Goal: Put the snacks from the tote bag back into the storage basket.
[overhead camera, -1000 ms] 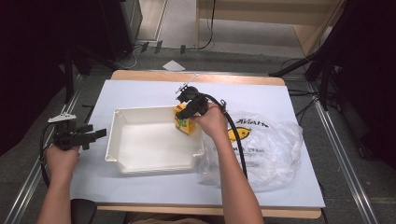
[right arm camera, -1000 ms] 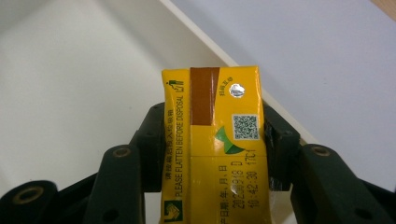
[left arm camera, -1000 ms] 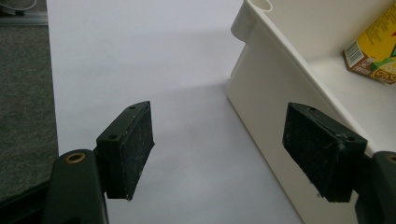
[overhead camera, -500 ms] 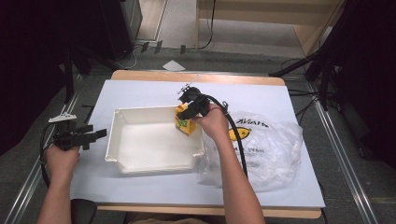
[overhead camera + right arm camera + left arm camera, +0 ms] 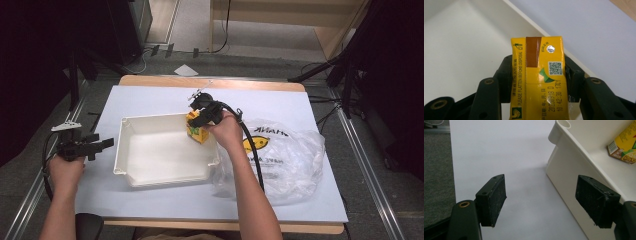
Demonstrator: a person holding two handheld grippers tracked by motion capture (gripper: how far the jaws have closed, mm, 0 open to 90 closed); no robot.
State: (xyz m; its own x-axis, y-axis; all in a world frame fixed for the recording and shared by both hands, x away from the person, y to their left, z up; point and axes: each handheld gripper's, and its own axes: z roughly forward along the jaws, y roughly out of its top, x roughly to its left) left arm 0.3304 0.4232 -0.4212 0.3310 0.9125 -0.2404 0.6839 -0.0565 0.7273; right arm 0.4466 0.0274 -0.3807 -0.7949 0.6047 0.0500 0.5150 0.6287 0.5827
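A yellow drink carton (image 5: 196, 131) (image 5: 539, 77) is held over the far right corner of a white plastic tray (image 5: 150, 170). My right gripper (image 5: 199, 118) (image 5: 539, 81) is shut on the carton, its jaws pressing both sides. In the left gripper view the carton (image 5: 624, 146) hangs inside the tray (image 5: 576, 155). My left gripper (image 5: 95, 146) (image 5: 544, 202) is open and holds nothing. It hovers over the white mat just left of the tray.
A crumpled clear plastic bag (image 5: 280, 155) with yellow print lies right of the tray, under the right forearm. The white mat (image 5: 150, 100) covers a wooden table. Dark floor and stands surround the table.
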